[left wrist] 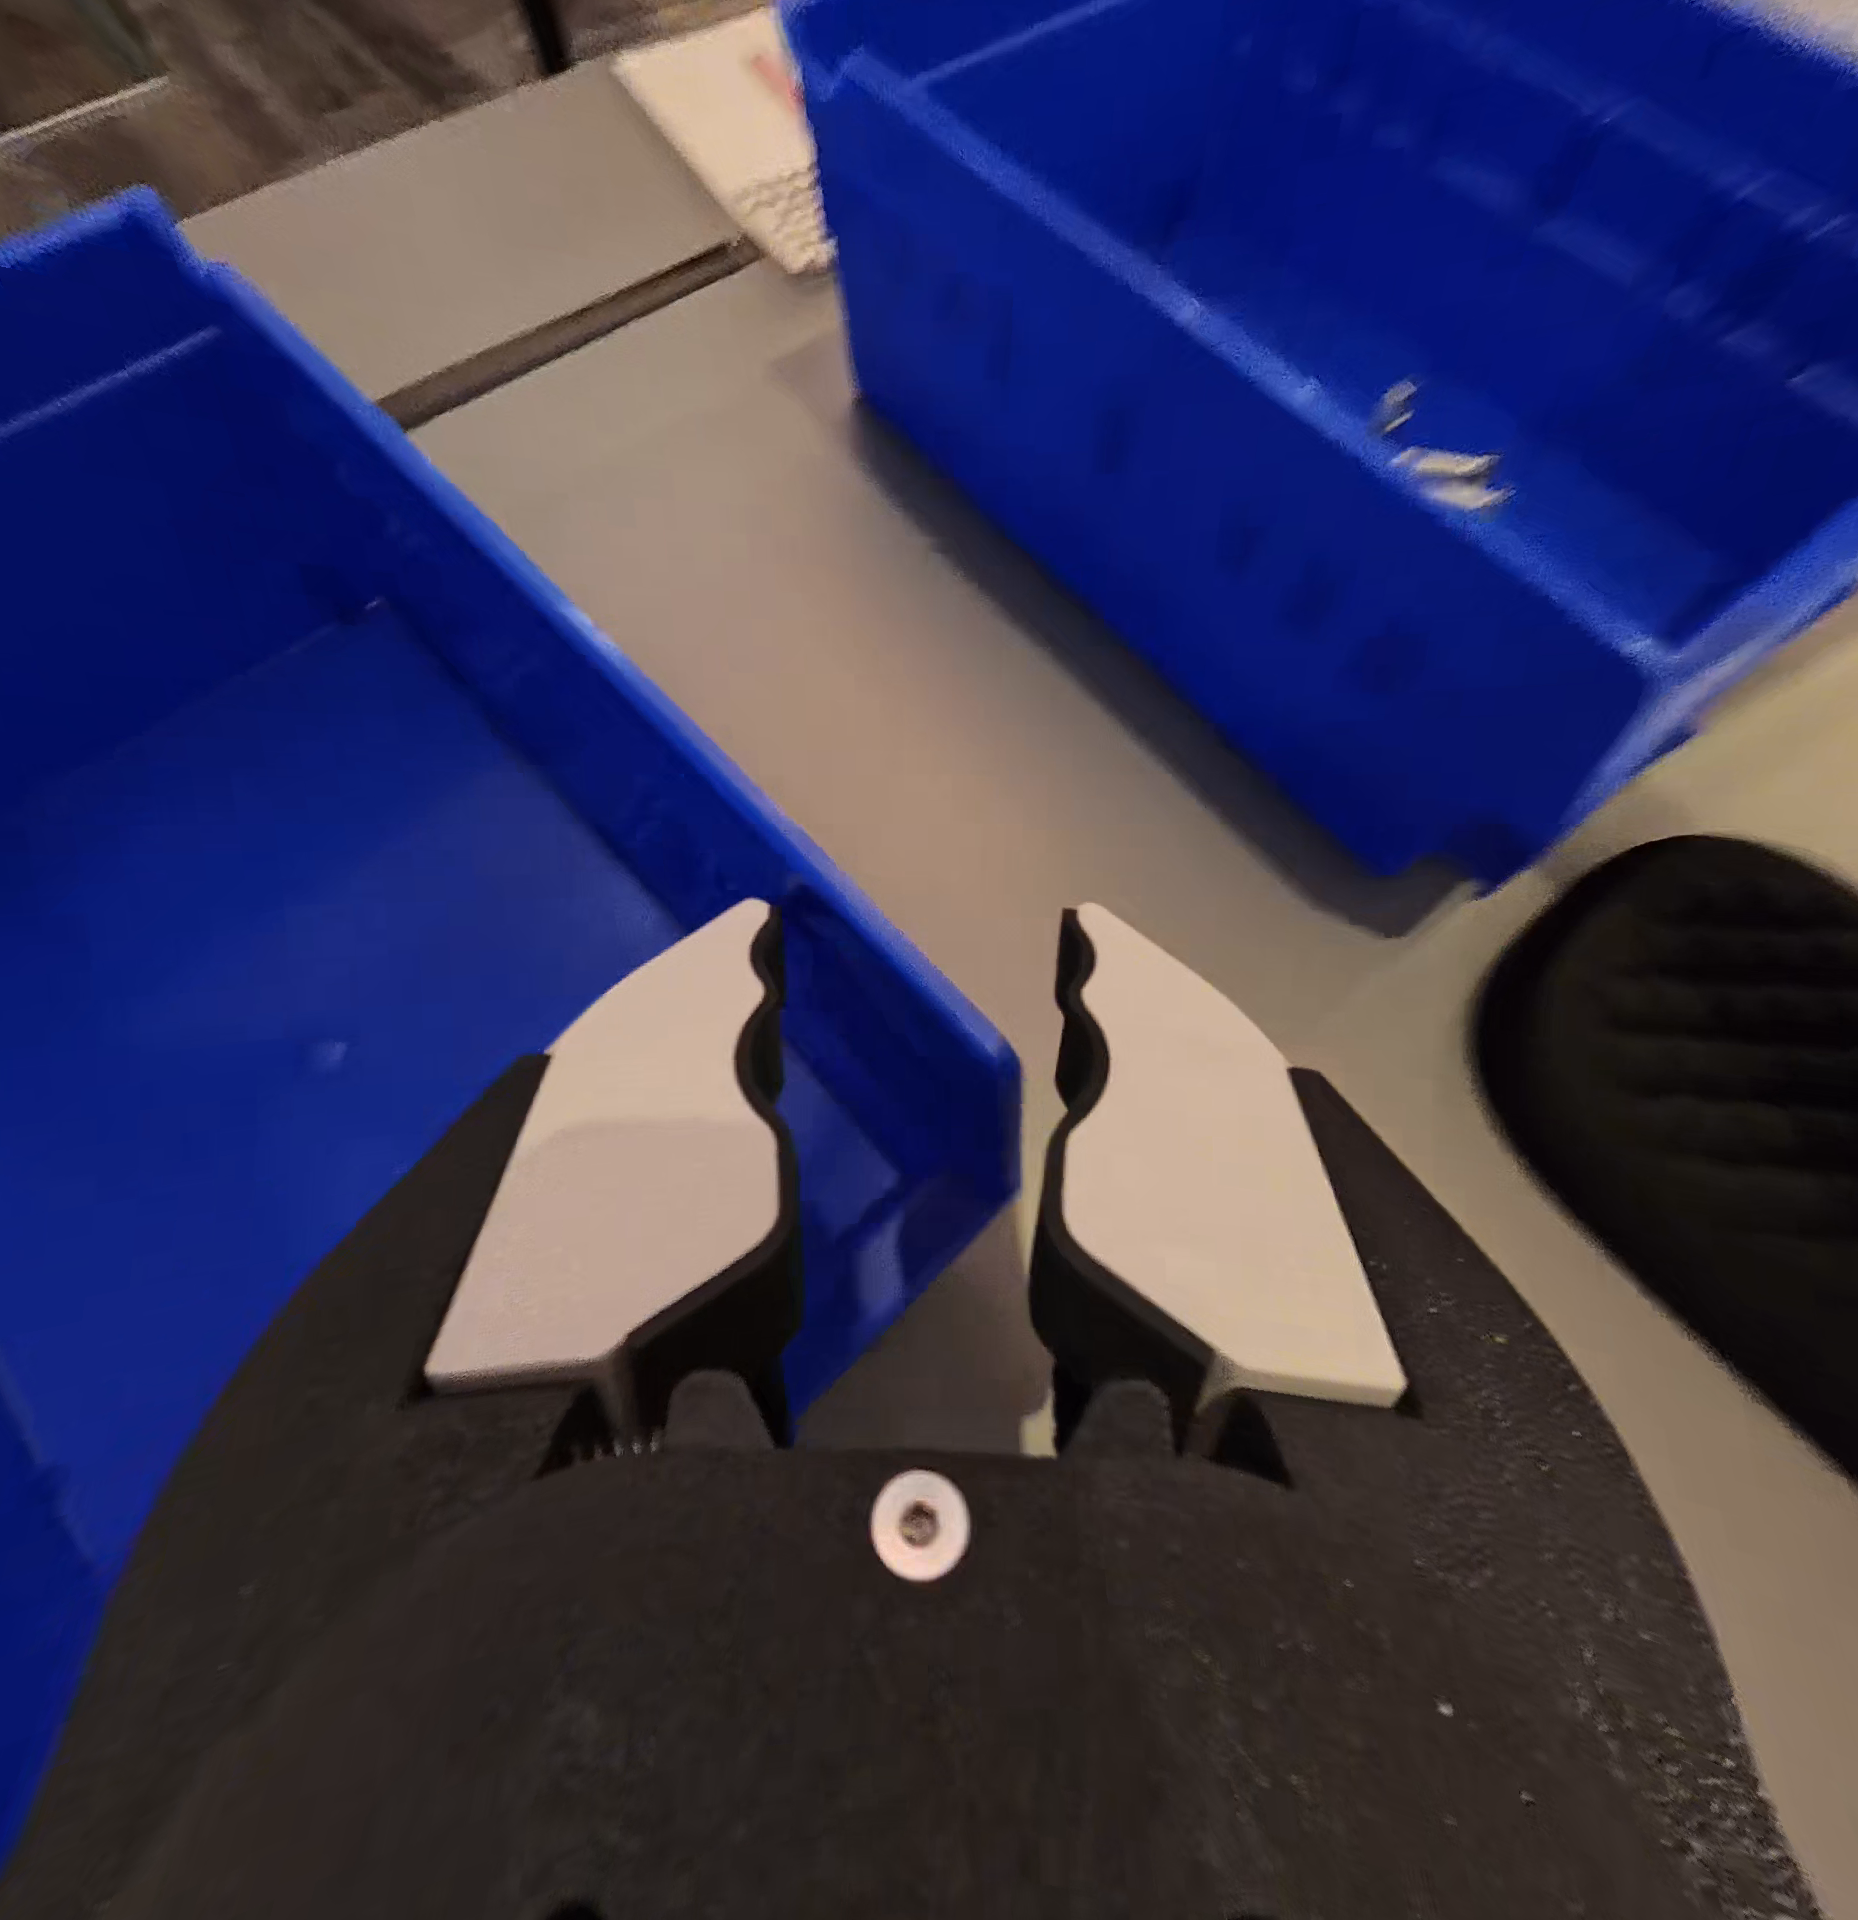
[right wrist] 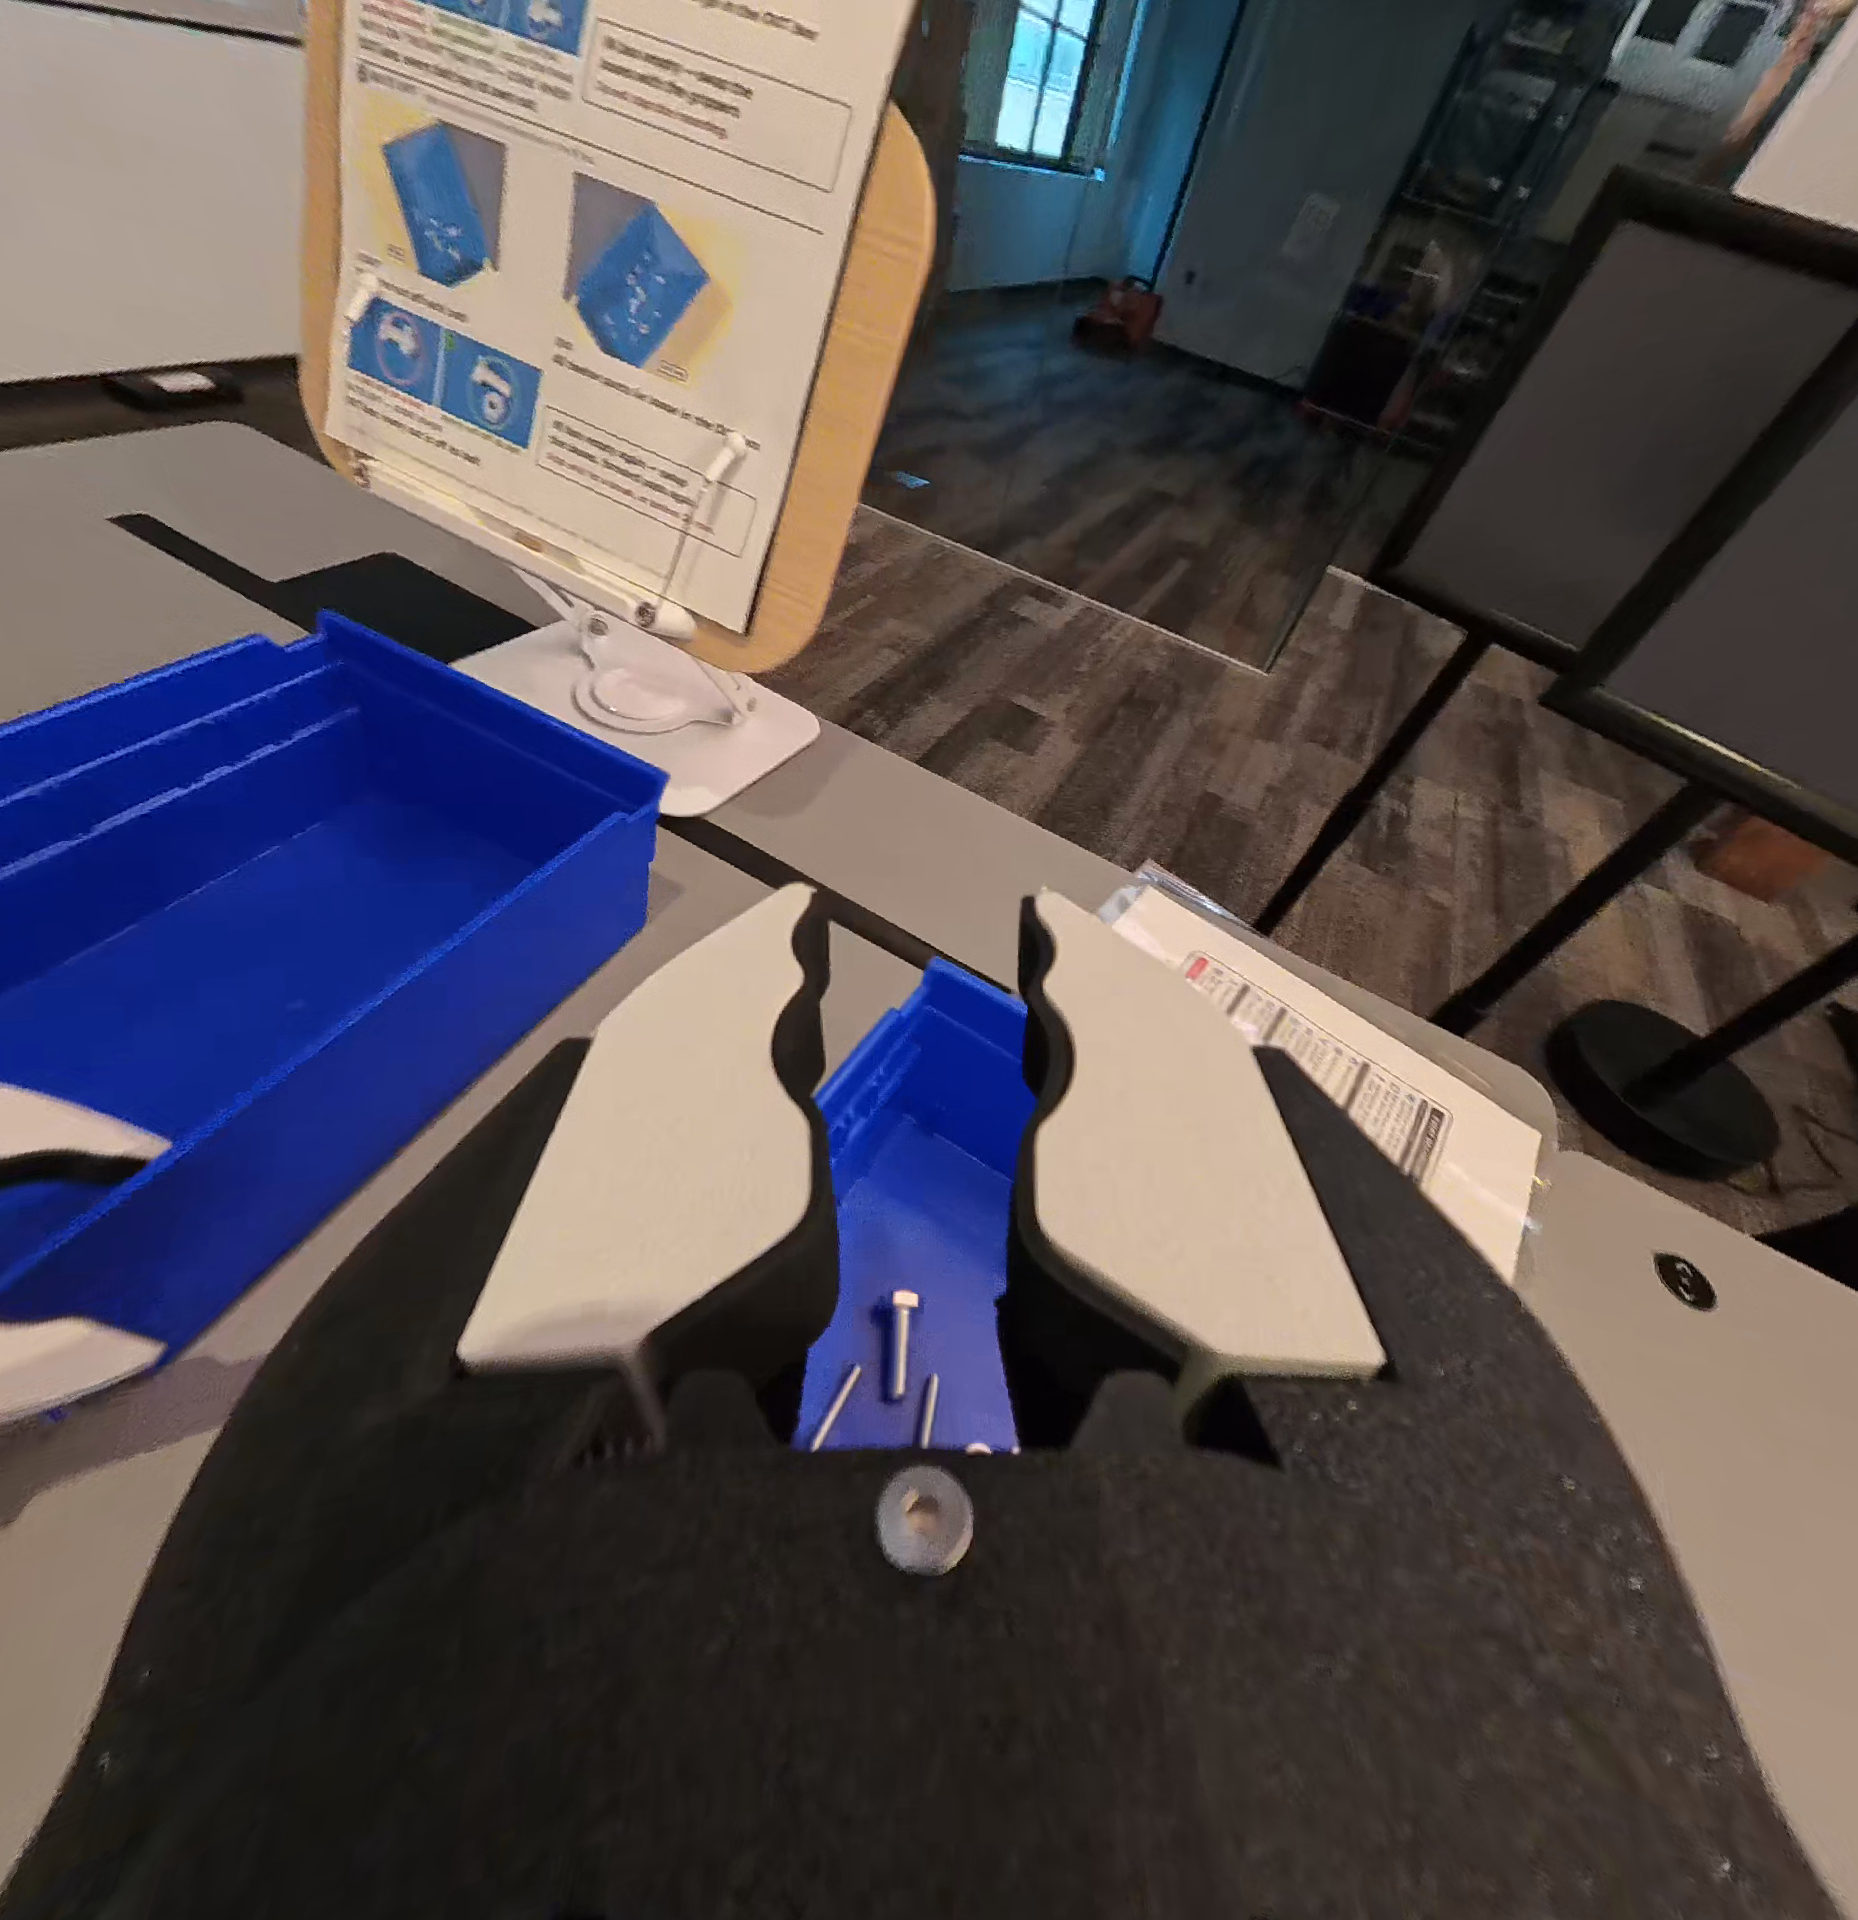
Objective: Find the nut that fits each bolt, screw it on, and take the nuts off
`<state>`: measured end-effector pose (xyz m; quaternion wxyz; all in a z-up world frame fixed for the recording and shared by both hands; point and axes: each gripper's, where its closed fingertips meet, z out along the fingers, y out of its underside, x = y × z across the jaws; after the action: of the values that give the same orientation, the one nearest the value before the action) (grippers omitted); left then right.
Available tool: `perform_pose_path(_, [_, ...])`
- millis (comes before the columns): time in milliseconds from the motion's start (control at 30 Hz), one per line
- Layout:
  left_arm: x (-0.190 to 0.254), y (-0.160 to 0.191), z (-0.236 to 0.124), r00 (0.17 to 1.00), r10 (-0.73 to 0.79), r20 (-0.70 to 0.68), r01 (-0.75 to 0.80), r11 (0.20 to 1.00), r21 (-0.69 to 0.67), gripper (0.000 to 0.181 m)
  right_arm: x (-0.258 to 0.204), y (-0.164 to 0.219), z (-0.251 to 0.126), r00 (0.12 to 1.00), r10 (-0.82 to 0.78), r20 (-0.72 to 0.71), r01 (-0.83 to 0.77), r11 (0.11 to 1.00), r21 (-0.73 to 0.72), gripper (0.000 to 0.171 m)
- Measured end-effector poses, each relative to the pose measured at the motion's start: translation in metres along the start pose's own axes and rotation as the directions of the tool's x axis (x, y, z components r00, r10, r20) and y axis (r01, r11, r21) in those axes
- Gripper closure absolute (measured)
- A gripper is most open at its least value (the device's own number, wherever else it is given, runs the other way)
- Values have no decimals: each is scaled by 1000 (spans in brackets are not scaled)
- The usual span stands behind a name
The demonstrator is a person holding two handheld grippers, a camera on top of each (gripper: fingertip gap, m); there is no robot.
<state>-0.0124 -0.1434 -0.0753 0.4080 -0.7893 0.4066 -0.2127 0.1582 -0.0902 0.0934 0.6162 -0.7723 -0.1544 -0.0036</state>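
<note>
The left gripper [left wrist: 920, 925] hangs with its jaws parted wide and nothing between them, straddling the near right corner of a blue bin [left wrist: 281, 831] whose right wall runs away between the jaws toward the far left. Right of that wall a strip of bare grey counter [left wrist: 759, 582] lies open up to a second blue bin [left wrist: 1320, 436], well apart and ahead to the right; blurred silvery hardware [left wrist: 1444, 457] lies inside it. A black rounded object [left wrist: 1714, 1091] sits to the right of the jaws, too blurred to identify.

The right gripper [right wrist: 920, 925] also has its jaws spread wide and empty, poised above the second bin [right wrist: 935, 1143], seen through the gap. 1 bolt [right wrist: 897, 1343] lies on its floor below the jaws, with 2 thin metal pieces [right wrist: 837, 1408] beside it. The empty bin [right wrist: 281, 935] lies left of these jaws, and a paper sheet [right wrist: 1320, 1049] to the right by the counter's edge. Ahead stands an instruction sheet on a stand [right wrist: 592, 260].
</note>
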Motion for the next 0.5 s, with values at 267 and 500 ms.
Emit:
perform_pose_path(267, [-24, -10, -100, 997, 56, 52, -67, 969, 239, 132, 42, 39, -10, 992, 4, -125, -22, 990, -142, 135])
perform_pose_path(500, [-159, 34, -164, 923, -125, 363, 39, 971, 234, 141, 57, 34, -26, 984, 145, -100, -149, 988, -34, 135])
